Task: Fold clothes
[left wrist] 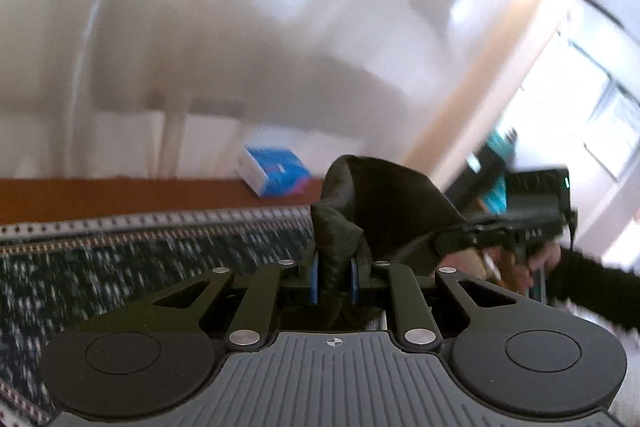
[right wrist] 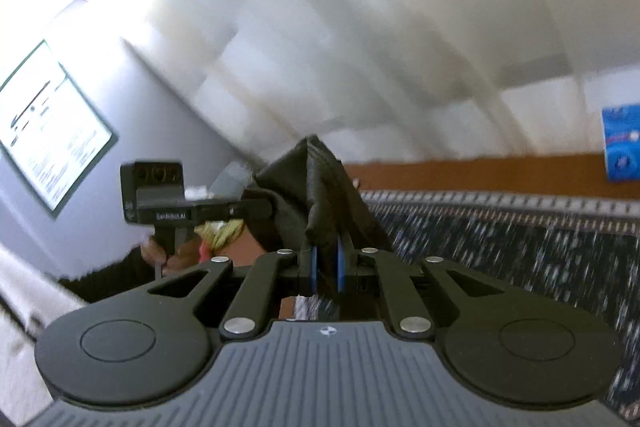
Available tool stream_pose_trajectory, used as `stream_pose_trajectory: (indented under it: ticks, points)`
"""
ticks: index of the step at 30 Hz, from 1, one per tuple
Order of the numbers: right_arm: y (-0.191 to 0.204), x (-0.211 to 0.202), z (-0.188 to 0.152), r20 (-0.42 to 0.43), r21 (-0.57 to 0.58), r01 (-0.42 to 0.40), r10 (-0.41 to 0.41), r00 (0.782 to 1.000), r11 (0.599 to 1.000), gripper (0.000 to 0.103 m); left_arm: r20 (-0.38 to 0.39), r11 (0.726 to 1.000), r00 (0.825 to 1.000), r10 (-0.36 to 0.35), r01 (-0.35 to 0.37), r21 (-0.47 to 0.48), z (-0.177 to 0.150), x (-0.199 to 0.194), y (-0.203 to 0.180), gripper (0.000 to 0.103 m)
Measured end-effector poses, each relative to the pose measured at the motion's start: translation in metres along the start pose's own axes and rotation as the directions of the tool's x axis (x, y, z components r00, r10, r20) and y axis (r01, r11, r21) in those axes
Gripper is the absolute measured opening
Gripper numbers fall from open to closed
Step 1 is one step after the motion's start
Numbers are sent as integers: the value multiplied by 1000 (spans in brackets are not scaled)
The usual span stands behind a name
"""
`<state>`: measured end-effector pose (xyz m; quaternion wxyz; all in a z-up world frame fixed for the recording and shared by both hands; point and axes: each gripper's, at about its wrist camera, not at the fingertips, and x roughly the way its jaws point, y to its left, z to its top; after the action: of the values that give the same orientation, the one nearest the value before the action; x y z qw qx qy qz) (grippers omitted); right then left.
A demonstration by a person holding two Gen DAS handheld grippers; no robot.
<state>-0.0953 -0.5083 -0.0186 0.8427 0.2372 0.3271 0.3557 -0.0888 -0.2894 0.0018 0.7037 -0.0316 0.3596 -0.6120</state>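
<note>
In the lower middle of both views, the left gripper (left wrist: 334, 277) and the right gripper (right wrist: 325, 269) each had their jaws pinched shut on the black, soft cloth garment (left wrist: 372, 203), held up in the air above the dark patterned rug (left wrist: 120, 267). The views were blurry. If one pinch was thin, the cloth could have slipped out and dropped.

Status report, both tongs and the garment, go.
Left tongs shut on black garment. Right tongs shut on same garment, lifted above patterned rug. Nothing in the way.
</note>
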Motion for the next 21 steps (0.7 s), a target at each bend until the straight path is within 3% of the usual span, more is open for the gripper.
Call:
stream_pose_trajectory:
  ticks: [5,10,13,16,17,19,21]
  points:
    - [29,-6,-41,-123,-29,16,-20,992,999,11,-136,997,990,-25,34,65,-42,-14,-29,12]
    - [47,-9,-85,-250,-52,32,-44,967,998,11,-279,996,960,-29,52,73,-88,-11,-36,12]
    - [54,-2,-112,-343,-115,46,-83,936,992,11,-363,996,932,-11,44,83,-120,-4,-35,13]
    - [56,13,-144,-434,-194,55,-136,891,980,11,-444,995,896,8,38,93,-151,4,-34,16]
    - [57,18,-154,-454,-226,57,-157,877,972,12,-456,996,890,12,31,89,-159,7,-32,18]
    - [59,24,-171,-480,-301,61,-207,852,952,14,-477,996,879,22,21,83,-172,13,-29,34]
    - [62,27,-181,-484,-341,66,-236,843,938,14,-489,996,871,39,3,85,-183,16,-26,35]
